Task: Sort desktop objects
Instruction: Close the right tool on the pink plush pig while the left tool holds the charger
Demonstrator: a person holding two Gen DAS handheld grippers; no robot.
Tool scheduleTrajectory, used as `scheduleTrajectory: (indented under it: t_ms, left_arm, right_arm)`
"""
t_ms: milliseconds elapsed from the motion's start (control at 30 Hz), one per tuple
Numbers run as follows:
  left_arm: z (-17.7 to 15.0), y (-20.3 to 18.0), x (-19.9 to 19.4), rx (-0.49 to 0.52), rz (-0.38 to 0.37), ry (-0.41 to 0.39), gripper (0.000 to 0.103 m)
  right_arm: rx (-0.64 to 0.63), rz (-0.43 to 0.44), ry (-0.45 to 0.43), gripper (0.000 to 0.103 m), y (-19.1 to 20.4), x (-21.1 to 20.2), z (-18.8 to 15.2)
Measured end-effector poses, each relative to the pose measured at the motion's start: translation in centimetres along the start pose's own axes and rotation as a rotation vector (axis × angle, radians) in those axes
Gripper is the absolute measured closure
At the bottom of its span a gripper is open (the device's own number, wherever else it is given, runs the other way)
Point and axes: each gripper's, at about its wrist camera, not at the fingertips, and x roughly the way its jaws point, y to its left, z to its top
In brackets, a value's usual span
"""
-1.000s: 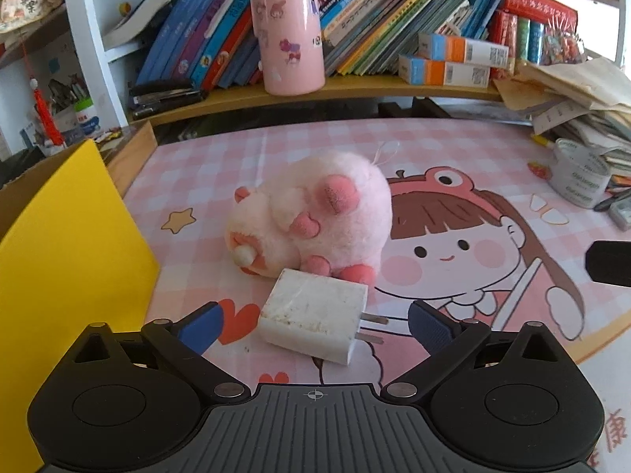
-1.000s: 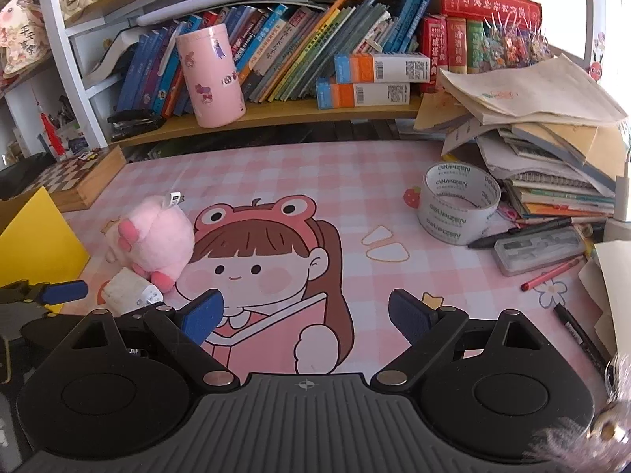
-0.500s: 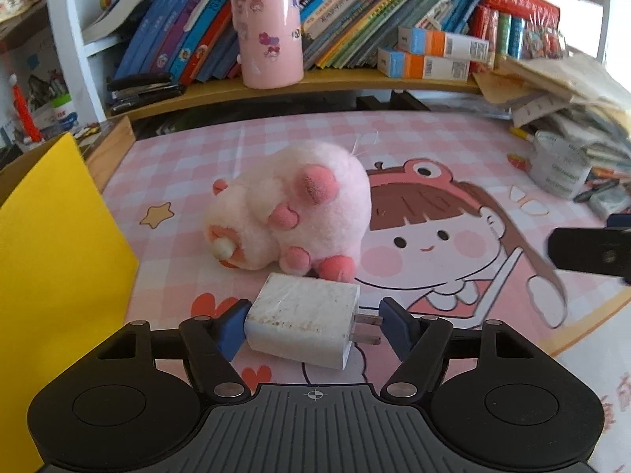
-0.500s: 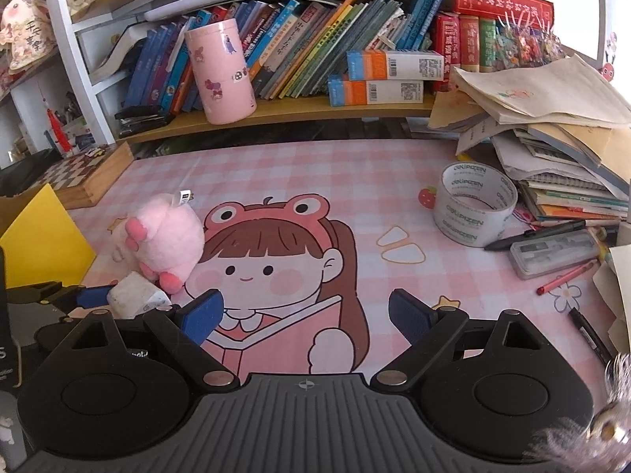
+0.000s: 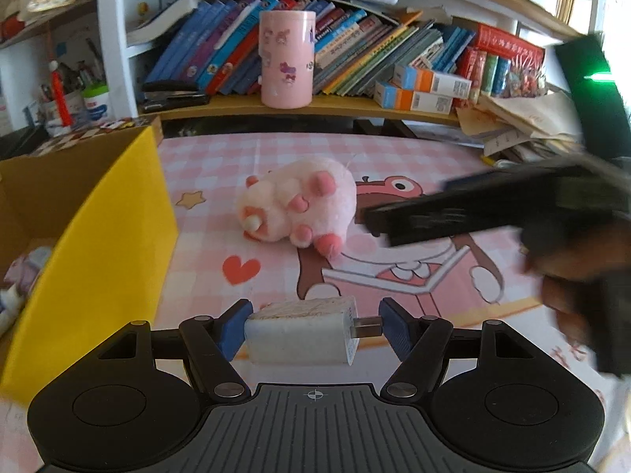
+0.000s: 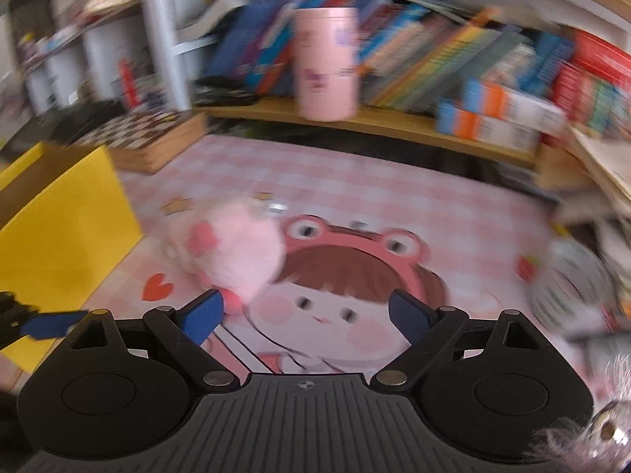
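The white charger (image 5: 301,333) sits crosswise in my left tongs (image 5: 311,329), one blue pad on its blunt end and the other against the tips of its metal prongs, so I have it by its length; I judge that hold a little slippery, since one side bears only on the thin prongs. It hangs clear of the pink desk mat (image 5: 394,157), with the open yellow box (image 5: 98,244) at nine o'clock from it, the likely place to drop it, as other small things already lie inside. At twelve o'clock, further up the mat, the pink plush toy (image 5: 295,205) lies on its side with its paws up, untouched. My left tongs point forward and downward over the mat's near edge. My right tongs (image 6: 305,317) stand wide with nothing between them, angled down at the mat, the plush toy just beyond the left pad at about eleven o'clock; that view is smeared, so finer detail is lost. In the left view they reach in from three o'clock toward the toy.
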Motion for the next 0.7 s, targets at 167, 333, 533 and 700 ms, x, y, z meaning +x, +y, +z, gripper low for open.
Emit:
scheduleTrajectory:
  t_ms: [167, 333, 533, 700]
  left_arm:
    - [-0.8, 0.6, -2.5, -0.078, 0.005, -0.013, 0.031]
    - [-1.2, 1.0, -4.4, -0.117, 0.011, -0.045, 0.031]
    - [-1.3, 1.7, -6.0, -0.155, 0.027, -0.071, 0.031]
    - [-1.4, 2.1, -6.5, -0.169, 0.025, -0.077, 0.031]
  right_arm:
    - [-0.17, 0.067, 0.039, 0.013, 2.4, 3.5, 1.6]
    - [-0.278, 0.09, 0.061, 0.013, 3.8, 6.7, 2.6]
    - [-0.298, 0.103, 0.098, 0.014, 4.4, 9.1, 2.8]
    - [-0.251, 0.115, 0.115, 0.037, 4.3, 9.2, 2.5]
